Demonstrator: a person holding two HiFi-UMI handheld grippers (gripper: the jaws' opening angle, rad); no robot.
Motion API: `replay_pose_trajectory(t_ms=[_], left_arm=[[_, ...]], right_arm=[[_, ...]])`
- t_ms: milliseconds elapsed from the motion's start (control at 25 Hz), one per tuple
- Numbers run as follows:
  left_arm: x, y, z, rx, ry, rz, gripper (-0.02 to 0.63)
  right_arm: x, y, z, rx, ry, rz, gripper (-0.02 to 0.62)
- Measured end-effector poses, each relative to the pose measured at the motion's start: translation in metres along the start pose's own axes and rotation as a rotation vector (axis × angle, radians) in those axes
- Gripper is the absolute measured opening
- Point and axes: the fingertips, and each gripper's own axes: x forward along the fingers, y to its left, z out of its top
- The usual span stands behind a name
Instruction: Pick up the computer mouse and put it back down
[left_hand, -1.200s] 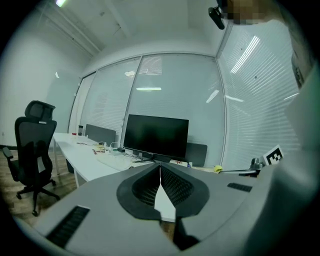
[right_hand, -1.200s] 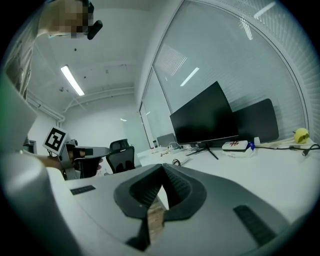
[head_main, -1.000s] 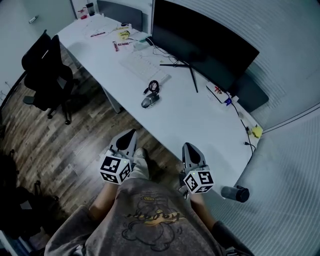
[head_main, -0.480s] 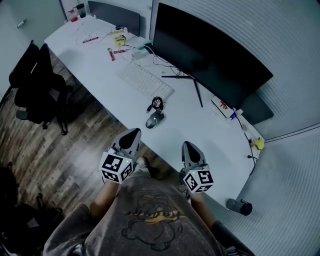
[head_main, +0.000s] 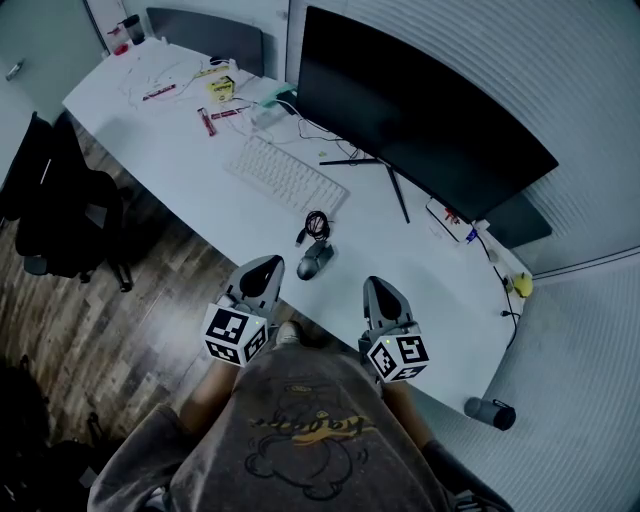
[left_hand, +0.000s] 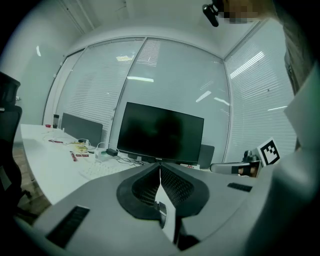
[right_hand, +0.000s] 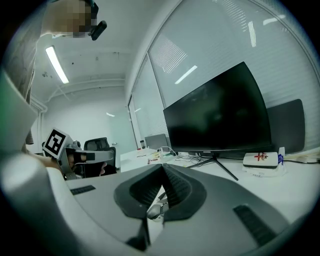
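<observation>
cable (head_main: 316, 225) by mouse (head_main: 315, 259) looks indistinct; left hand-held gripper (head_main: 264, 266) and right hand-held gripper (head_main: 378, 288) sit closed, empty.

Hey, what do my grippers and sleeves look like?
Both the left gripper and right gripper are grey tapered shells with dark ribbed fingers. Each carries a white cube printed with black square markers. The person wears a grey short-sleeved T-shirt with a print.
</observation>
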Motion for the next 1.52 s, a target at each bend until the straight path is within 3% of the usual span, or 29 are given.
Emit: replay_pose_trajectory(t_ms=[480,920,1240,1520], left_arm=[[0.035,-0.003,0.019,0.02,-0.007,-0.013,0.02],[0.057,-0.012,0.011,0.035,0.007,-0.001,0.027],[0.067,-0.019,0.005,0.028,0.017,-0.023,0.254],[0.078,-0.022,-0.016,0.044,0.093,-0.037,0.331]], right_arm=[[0.014,-0.025,0.018,0.007,-0.017,-0.008,0.006],[0.013,-0.047,0.018,0.017,-0.021,0.005,0.006],[0.013,-0.055,0.015,0.021,-0.007,0.023,0.006],[0.014,-0.057,0.014,0.02,-0.002,0.036,0.006]])
